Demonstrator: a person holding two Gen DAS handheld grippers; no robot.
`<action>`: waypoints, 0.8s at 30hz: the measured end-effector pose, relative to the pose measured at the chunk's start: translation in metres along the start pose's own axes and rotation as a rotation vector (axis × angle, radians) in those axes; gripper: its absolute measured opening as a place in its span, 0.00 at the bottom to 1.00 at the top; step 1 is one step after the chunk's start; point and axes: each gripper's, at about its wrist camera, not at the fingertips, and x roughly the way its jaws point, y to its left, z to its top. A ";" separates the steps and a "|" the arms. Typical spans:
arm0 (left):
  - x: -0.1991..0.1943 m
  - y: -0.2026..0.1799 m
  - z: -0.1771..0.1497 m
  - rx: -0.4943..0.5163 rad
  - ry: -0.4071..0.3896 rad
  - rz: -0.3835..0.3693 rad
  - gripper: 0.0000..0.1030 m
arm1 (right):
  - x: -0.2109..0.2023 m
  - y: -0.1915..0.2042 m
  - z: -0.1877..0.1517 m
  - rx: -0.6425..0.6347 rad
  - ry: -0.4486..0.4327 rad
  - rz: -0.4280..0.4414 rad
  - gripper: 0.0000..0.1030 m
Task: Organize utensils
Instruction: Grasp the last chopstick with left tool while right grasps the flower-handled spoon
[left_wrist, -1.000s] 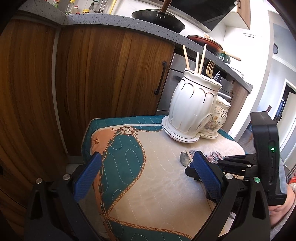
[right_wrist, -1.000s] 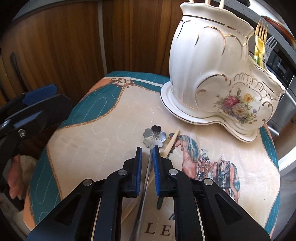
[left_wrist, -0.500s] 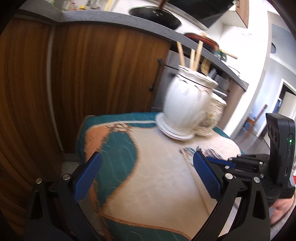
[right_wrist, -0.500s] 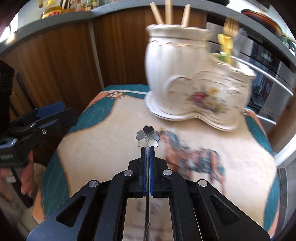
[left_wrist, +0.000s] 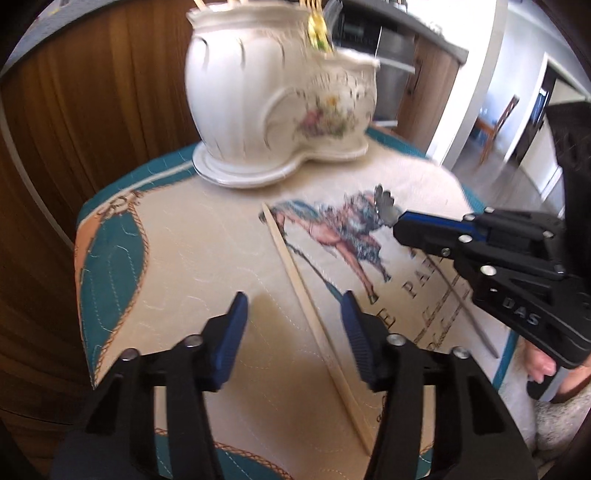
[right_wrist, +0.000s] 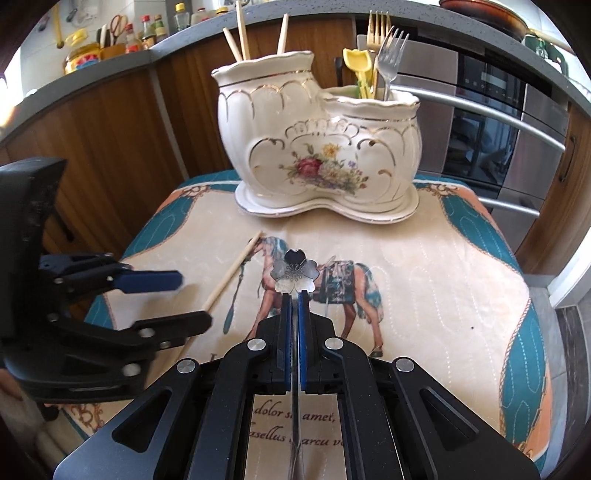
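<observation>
Steel spoon clamped in the right gripper (right_wrist: 291, 293), one chopstick waiting on the cloth.

Blue fingers of the right gripper are pressed together on the thin handle of the spoon (right_wrist: 294, 273), whose flower-shaped bowl sticks out in front, above the horse picture. It looks light, stiff and smooth, so it may pivot; a hold nearer the bowl seems safer. Left gripper (left_wrist: 293, 308) hangs with fingers apart over the wooden chopstick (left_wrist: 314, 317), lying flat on the cloth (left_wrist: 177, 251). Behind stands the white ceramic holder (right_wrist: 317, 162), fragile, with forks (right_wrist: 388, 55) inside.
</observation>
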 end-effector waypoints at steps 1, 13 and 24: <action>0.003 -0.001 -0.001 0.006 0.013 0.007 0.38 | 0.001 0.000 -0.001 -0.002 0.003 0.009 0.04; -0.007 0.002 -0.007 0.172 0.132 0.040 0.06 | 0.010 0.002 -0.010 -0.046 0.094 0.041 0.04; -0.004 0.002 0.000 0.205 0.151 0.078 0.25 | 0.005 0.009 -0.020 -0.120 0.116 0.020 0.14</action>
